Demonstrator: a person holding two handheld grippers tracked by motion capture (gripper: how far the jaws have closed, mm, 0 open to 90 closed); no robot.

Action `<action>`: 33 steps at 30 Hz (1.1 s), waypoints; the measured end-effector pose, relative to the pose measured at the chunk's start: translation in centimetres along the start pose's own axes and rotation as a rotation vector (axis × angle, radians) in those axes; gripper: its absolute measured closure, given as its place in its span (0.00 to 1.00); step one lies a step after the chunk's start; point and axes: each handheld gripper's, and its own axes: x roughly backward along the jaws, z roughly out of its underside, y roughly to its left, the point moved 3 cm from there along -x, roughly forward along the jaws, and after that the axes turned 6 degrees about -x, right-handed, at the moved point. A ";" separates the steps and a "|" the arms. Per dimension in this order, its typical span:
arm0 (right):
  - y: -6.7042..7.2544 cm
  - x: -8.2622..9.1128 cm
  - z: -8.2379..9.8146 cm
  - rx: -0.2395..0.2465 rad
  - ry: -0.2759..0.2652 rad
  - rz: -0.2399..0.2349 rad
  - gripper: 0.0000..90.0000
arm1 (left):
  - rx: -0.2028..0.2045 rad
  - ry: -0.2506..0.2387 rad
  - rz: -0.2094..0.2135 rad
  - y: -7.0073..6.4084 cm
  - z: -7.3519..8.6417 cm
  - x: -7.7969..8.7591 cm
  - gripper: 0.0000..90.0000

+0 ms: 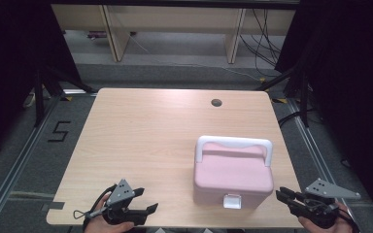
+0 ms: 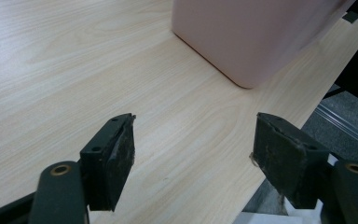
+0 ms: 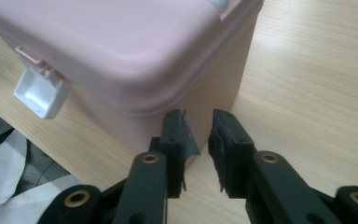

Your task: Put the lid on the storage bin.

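Right claw (image 3: 198, 140) sits at the near right corner of the pink box (image 1: 233, 177), jaws parted by a narrow gap, gripping nothing, tips just short of the box wall. Left claw (image 2: 193, 163) hangs wide open over bare surface (image 1: 141, 131), box well off to its right, closed, white latch (image 1: 231, 201) facing the person.
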 end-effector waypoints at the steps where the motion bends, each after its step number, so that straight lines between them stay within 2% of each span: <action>1: 0.0 0.0 0.1 -0.009 0.001 -0.004 0.82 | 0.002 0.001 0.004 -0.1 0.1 0.0 0.32; 2: -0.3 -0.1 0.3 0.010 0.002 0.008 0.80 | 0.001 -0.003 0.003 -0.1 0.2 0.0 0.32; 3: -0.3 -0.2 0.4 -0.007 0.004 0.005 0.78 | -0.010 0.007 0.002 -0.1 0.3 0.1 0.31; 4: -0.5 -0.4 0.7 0.004 0.012 0.018 0.73 | -0.010 0.005 -0.002 -0.1 0.5 0.2 0.31; 5: -0.5 -0.4 0.7 0.004 0.012 0.018 0.73 | -0.010 0.005 -0.002 -0.1 0.5 0.2 0.30; 7: -0.6 -0.6 1.1 -0.013 0.027 0.028 0.65 | -0.018 0.003 0.003 -0.1 0.6 0.4 0.29; 8: -0.8 -0.8 1.4 -0.009 0.040 0.044 0.57 | -0.019 -0.009 -0.001 -0.1 0.7 0.4 0.28; 10: -0.8 -0.9 1.5 -0.008 0.046 0.048 0.53 | -0.014 -0.023 0.010 -0.1 0.8 0.5 0.27; 11: -0.6 -1.1 1.7 -0.037 0.054 0.049 0.49 | -0.014 -0.040 0.012 -0.2 0.8 0.6 0.27; 12: -0.6 -1.2 1.8 -0.043 0.068 0.054 0.46 | -0.019 -0.030 0.012 -0.1 0.8 0.7 0.26; 13: -0.8 -1.4 1.9 -0.025 0.068 0.051 0.44 | -0.019 -0.043 0.014 -0.2 0.9 0.7 0.25; 14: -0.6 -1.5 2.1 -0.052 0.078 0.057 0.43 | -0.023 -0.043 0.015 -0.2 0.9 0.8 0.24; 16: -0.9 -1.8 2.3 -0.029 0.078 0.064 0.39 | -0.035 -0.040 0.012 -0.4 1.1 0.9 0.22; 17: -0.7 -1.9 2.5 -0.053 0.083 0.065 0.38 | -0.044 -0.039 0.008 -0.4 1.3 0.9 0.21; 19: -0.8 -2.3 2.8 -0.048 0.086 0.066 0.37 | -0.054 -0.038 0.007 -0.6 1.5 0.9 0.19; 20: -1.0 -2.4 3.0 -0.031 0.086 0.071 0.37 | -0.064 -0.033 0.003 -0.6 1.6 1.0 0.19; 21: -0.9 -2.6 3.2 -0.060 0.089 0.063 0.36 | -0.065 -0.034 -0.004 -0.7 1.8 1.0 0.18; 22: -1.2 -2.7 3.3 -0.034 0.090 0.068 0.35 | -0.067 -0.031 -0.007 -0.8 1.9 1.1 0.18; 24: -1.5 -3.2 4.2 -0.023 0.097 0.076 0.34 | -0.077 -0.035 -0.010 -0.9 2.0 1.3 0.18; 25: -1.5 -3.2 4.2 -0.023 0.097 0.076 0.34 | -0.068 -0.042 -0.007 -0.9 2.1 1.4 0.18; 26: -1.6 -3.3 4.6 -0.042 0.084 0.075 0.34 | -0.070 -0.041 -0.011 -0.9 2.1 1.5 0.18; 28: -1.7 -3.3 4.8 -0.042 0.087 0.072 0.34 | -0.078 -0.051 -0.011 -1.0 2.1 1.8 0.18; 29: -1.8 -3.3 5.1 -0.056 0.101 0.082 0.34 | -0.101 -0.043 -0.020 -0.8 2.1 1.9 0.18; 30: -2.3 -3.5 5.4 -0.047 0.103 0.116 0.31 | -0.095 -0.058 -0.016 -0.9 2.1 2.0 0.17; 32: -2.6 -3.6 5.6 -0.042 0.113 0.114 0.31 | -0.088 -0.075 -0.011 -1.0 2.0 2.0 0.18; 33: -2.7 -3.6 5.9 -0.066 0.124 0.119 0.31 | -0.098 -0.056 -0.015 -1.0 2.0 2.2 0.18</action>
